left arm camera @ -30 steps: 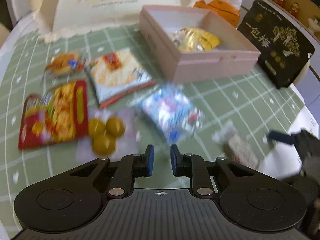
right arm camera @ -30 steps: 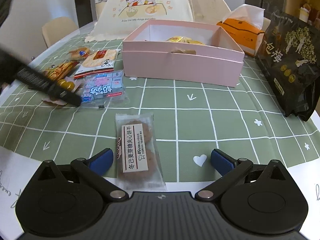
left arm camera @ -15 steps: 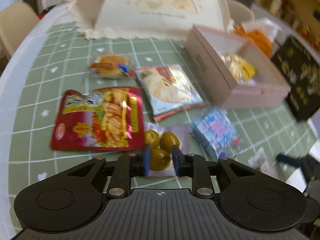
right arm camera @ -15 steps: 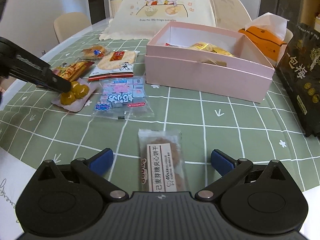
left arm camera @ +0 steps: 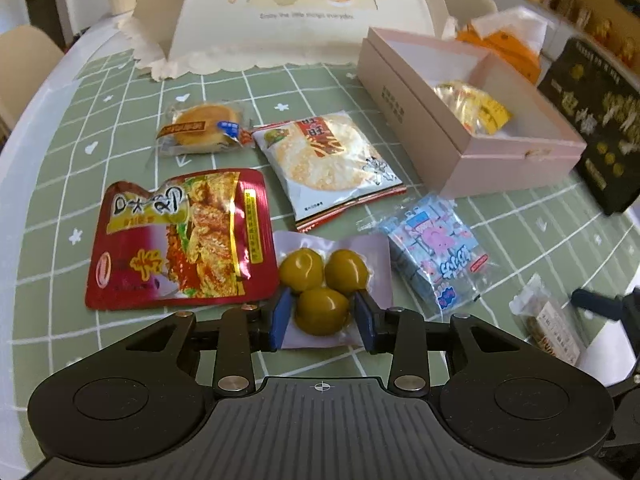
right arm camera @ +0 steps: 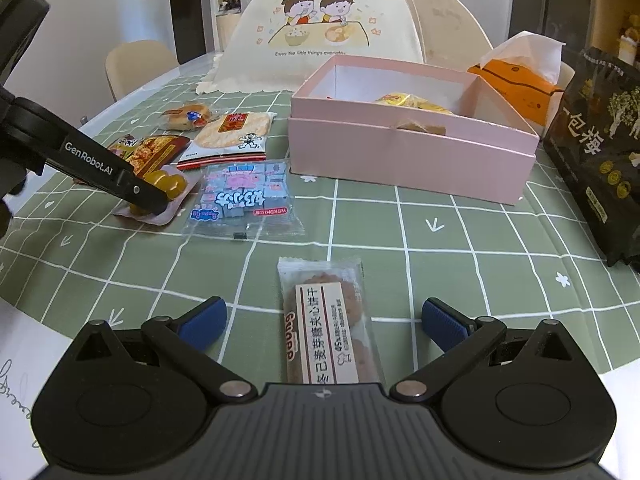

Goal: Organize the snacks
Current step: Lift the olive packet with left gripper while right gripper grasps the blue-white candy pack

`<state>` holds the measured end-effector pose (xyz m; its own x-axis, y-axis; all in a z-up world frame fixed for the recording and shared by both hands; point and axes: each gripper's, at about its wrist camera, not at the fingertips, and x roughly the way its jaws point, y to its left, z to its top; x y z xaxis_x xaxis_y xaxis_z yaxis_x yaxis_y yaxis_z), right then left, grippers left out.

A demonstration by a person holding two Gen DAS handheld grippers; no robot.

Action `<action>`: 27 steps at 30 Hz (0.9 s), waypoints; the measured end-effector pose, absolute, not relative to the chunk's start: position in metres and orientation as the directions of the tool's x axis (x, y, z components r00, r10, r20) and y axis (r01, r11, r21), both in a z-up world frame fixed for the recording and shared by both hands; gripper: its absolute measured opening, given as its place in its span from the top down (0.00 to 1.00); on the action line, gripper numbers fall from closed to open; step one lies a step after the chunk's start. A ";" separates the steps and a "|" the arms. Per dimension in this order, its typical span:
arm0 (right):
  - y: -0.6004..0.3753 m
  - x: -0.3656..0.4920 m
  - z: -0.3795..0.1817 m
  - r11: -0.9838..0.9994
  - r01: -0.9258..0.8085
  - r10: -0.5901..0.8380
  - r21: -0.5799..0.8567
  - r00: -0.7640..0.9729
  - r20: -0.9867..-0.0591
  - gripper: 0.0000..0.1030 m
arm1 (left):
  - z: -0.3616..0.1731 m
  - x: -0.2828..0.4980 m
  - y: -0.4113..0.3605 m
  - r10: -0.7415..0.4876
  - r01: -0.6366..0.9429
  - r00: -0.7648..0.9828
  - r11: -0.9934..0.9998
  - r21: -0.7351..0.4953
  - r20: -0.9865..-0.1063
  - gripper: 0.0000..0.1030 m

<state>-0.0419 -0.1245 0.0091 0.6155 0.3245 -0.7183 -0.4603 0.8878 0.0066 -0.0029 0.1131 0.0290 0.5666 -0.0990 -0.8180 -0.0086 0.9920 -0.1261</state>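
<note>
My left gripper [left arm camera: 322, 316] is partly open, its pads either side of the near end of a clear pack of three green olives [left arm camera: 322, 280] on the green checked cloth. In the right wrist view the left gripper [right arm camera: 148, 200] rests over that olive pack [right arm camera: 168, 184]. My right gripper [right arm camera: 322, 320] is wide open, with a long biscuit packet [right arm camera: 328, 324] lying between its pads. The open pink box [left arm camera: 472, 160] holds a yellow packet [left arm camera: 476, 108]; it also shows in the right wrist view [right arm camera: 412, 156].
A red snack bag [left arm camera: 180, 236], a rice cracker pack [left arm camera: 328, 160], a small wrapped cake [left arm camera: 200, 128] and a blue candy pack [left arm camera: 436, 248] lie loose on the cloth. A black bag [right arm camera: 600, 148], an orange tissue box [right arm camera: 516, 80] and a mesh food cover [right arm camera: 328, 32] stand behind.
My left gripper moved left from the blue candy pack to the olive pack and opened around its near end. My right gripper advanced slightly over the biscuit packet, still open.
</note>
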 end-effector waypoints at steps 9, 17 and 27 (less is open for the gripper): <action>-0.098 -0.012 0.041 0.828 -0.557 0.412 0.069 0.520 -0.748 0.11 | 0.032 -0.061 0.123 -0.180 -0.003 0.550 0.976 -0.217 -0.815 0.67; -0.033 0.039 0.021 0.836 -0.547 0.360 0.046 0.483 -0.799 0.12 | 0.034 -0.097 0.112 -0.170 0.014 0.524 0.981 -0.191 -0.835 0.66; -0.065 0.010 0.059 0.784 -0.619 0.398 0.042 0.449 -0.800 0.42 | 0.034 -0.095 0.110 -0.186 0.039 0.514 0.980 -0.194 -0.837 0.67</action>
<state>0.0100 -0.0652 0.0590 0.4494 0.3981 -0.7997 -0.6195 0.7839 0.0422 -0.0949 0.1101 0.0341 0.5137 -0.1862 -0.8375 0.0394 0.9803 -0.1938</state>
